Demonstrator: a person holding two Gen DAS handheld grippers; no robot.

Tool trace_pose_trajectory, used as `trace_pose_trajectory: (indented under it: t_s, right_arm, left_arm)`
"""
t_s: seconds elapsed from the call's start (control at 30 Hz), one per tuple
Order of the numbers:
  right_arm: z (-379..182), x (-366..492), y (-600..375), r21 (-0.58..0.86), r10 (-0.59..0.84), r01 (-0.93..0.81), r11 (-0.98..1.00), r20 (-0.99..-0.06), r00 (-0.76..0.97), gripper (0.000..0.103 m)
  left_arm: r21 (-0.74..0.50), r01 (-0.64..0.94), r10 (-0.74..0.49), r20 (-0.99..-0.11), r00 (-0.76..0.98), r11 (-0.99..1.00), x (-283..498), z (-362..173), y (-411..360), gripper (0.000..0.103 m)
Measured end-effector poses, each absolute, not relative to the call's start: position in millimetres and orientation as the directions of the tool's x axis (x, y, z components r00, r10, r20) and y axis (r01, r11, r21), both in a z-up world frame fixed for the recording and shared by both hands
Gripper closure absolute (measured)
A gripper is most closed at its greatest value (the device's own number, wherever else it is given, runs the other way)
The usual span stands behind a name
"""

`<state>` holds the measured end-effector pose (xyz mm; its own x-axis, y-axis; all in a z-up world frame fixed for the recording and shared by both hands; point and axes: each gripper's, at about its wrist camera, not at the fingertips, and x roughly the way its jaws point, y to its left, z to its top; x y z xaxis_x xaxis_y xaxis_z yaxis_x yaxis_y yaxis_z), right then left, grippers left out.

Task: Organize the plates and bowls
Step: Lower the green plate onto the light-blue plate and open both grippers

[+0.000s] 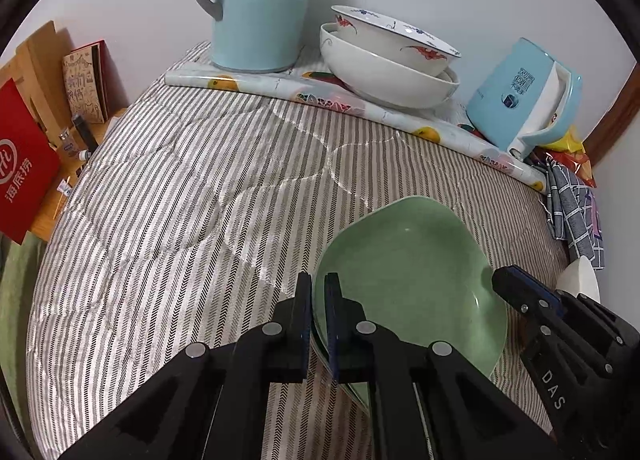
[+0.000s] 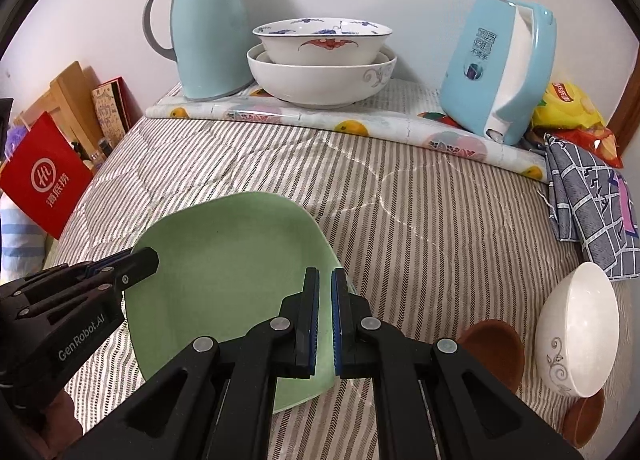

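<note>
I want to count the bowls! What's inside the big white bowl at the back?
A smaller bowl with red and blue patterns sits nested inside the big white bowl. Its bottom is hidden, so anything underneath it cannot be seen.

A striped quilted cover (image 2: 400, 195) spreads across the whole foreground. At its far edge lies a fruit-printed plastic sheet (image 2: 360, 125). On that sheet a pale blue thermos jug (image 2: 208, 35) with a grey handle stands upright on the left, and a light blue electric kettle (image 2: 500, 67) stands on the right. Beside the kettle sit a yellow snack bag (image 2: 568, 107) and a blue checked cloth (image 2: 588, 211). At far left a red paper bag (image 2: 48, 179) leans near a wooden board (image 2: 68, 87).
</note>
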<state>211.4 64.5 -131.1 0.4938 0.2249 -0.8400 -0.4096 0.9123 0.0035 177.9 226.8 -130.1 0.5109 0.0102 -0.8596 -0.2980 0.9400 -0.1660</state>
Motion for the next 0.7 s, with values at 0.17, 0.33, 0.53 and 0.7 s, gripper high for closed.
trace_pose_trajectory:
  t_s: [0.17, 0.33, 0.53, 0.7]
  right_arm:
    - [-130, 213, 52, 0.025, 0.229, -0.383, 0.923, -0.836, 0.498, 0.097]
    - [-125, 211, 28, 0.059, 0.236, -0.341, 0.938, -0.829, 0.507, 0.089]
    - [-111, 201, -5, 0.073, 0.231, -0.294, 0.953, -0.802, 0.551, 0.062]
    - [-99, 188, -32, 0.079, 0.223, -0.263, 0.962, -0.783, 0.581, 0.054]
  left_arm:
    - [-0.17, -0.295, 0.003, -0.862, 0.507, 0.94, 174, -130, 229, 0.096]
    - [-0.154, -0.302, 0.023, -0.86, 0.51, 0.941, 166, -123, 229, 0.094]
    - [-0.144, -0.299, 0.043, -0.841, 0.539, 0.943, 154, -104, 221, 0.094]
    - [-0.139, -0.273, 0.044, -0.82, 0.571, 0.952, 145, -88, 202, 0.08]
